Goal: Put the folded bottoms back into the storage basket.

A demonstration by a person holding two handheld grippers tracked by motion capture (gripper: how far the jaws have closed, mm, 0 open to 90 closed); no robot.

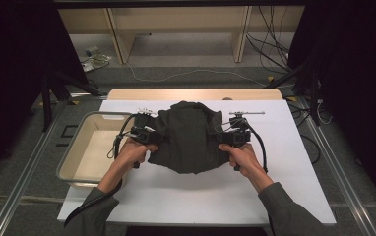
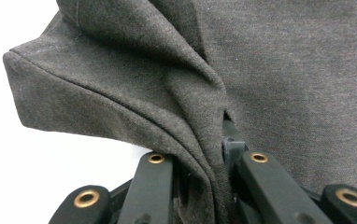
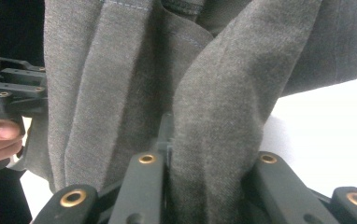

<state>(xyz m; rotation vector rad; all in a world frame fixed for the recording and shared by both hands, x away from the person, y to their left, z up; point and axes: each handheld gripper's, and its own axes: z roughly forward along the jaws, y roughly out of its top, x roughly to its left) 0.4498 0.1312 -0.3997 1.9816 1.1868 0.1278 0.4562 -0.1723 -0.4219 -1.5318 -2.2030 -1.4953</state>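
Note:
A dark grey garment hangs bunched between the two grippers, lifted over the white table top. My left gripper is shut on its left edge; in the left gripper view a thick fold of the garment runs down between the black jaws of the left gripper. My right gripper is shut on the right edge, and the right gripper view has a wide fold of the garment pinched at the right gripper. The jaw tips are hidden by the fabric.
A shallow beige tray sits at the left of the table, partly off the white sheet. Small metal parts lie behind the right gripper, others behind the left. Cables trail on the floor beyond the table.

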